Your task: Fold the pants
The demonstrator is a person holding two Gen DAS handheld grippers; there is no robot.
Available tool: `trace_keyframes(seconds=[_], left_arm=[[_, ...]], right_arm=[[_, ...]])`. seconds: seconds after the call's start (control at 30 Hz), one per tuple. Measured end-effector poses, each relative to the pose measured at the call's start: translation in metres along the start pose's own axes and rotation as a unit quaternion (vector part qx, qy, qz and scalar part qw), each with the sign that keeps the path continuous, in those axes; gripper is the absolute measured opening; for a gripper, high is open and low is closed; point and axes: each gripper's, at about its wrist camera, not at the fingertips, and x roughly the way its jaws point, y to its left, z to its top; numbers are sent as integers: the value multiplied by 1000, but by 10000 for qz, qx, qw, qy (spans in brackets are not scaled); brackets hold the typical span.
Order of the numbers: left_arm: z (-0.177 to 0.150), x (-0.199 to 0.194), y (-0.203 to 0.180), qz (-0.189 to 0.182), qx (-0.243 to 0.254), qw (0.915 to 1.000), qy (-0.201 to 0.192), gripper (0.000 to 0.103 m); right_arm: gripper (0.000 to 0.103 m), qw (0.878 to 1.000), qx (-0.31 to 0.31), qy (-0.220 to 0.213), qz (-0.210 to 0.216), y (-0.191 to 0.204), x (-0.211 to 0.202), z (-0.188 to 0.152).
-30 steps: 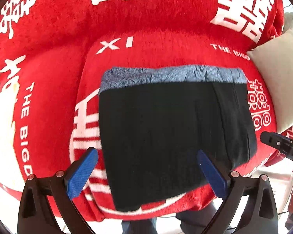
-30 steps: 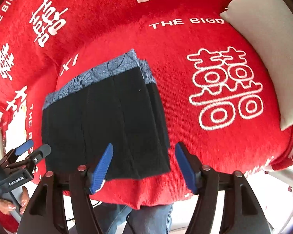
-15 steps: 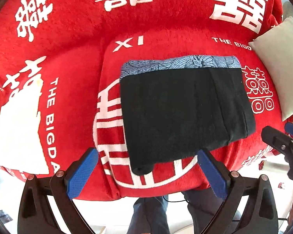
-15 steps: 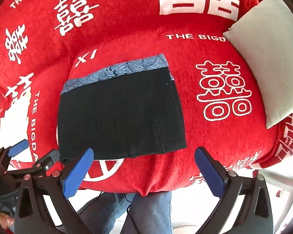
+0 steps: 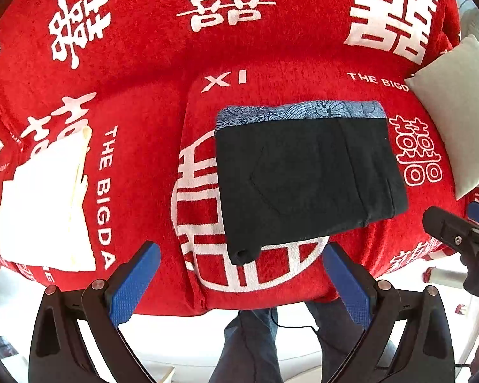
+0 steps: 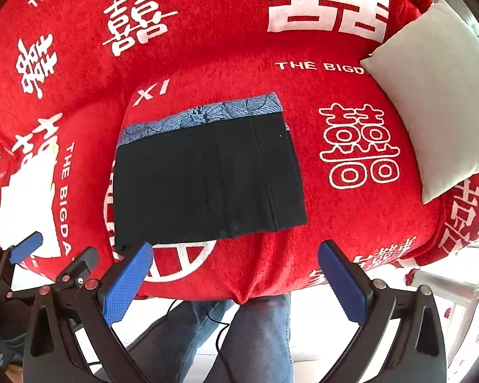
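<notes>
The black pants (image 5: 306, 185) lie folded into a flat rectangle on the red sofa seat (image 5: 150, 166), with a blue patterned waistband along the far edge. They also show in the right wrist view (image 6: 207, 185). My left gripper (image 5: 239, 284) is open and empty, held back above the seat's front edge, clear of the pants. My right gripper (image 6: 236, 284) is open and empty too, near the front edge. The right gripper shows at the right of the left wrist view (image 5: 463, 239); the left gripper shows at the lower left of the right wrist view (image 6: 48, 265).
A grey-white cushion (image 6: 431, 95) leans at the right end of the sofa. A white folded cloth (image 5: 44, 204) lies on the left of the seat. The person's jeans-clad legs (image 6: 239, 335) stand below the seat edge over a pale floor.
Both grippers have pulled back and up from the pants. The right gripper opened wider. The folded pants stay flat on the seat.
</notes>
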Motion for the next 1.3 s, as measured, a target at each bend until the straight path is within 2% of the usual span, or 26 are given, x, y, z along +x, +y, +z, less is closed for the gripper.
trace_keyframes(seconds=[0.57,0.87,1.3], left_arm=[[-4,-25,-11,242,-114,9996,-40,102],[-4,-33,-11,242,-227,9994,-84,102],[-5,-38,-20,260,-141,9995,-131,102]], right_arm=[[103,9998,-167,86,117,-15,-20,-6],[103,9994,-318,100,82,-10,-19,-2],[103,9993,-344,81,95,-12,-22,-1]])
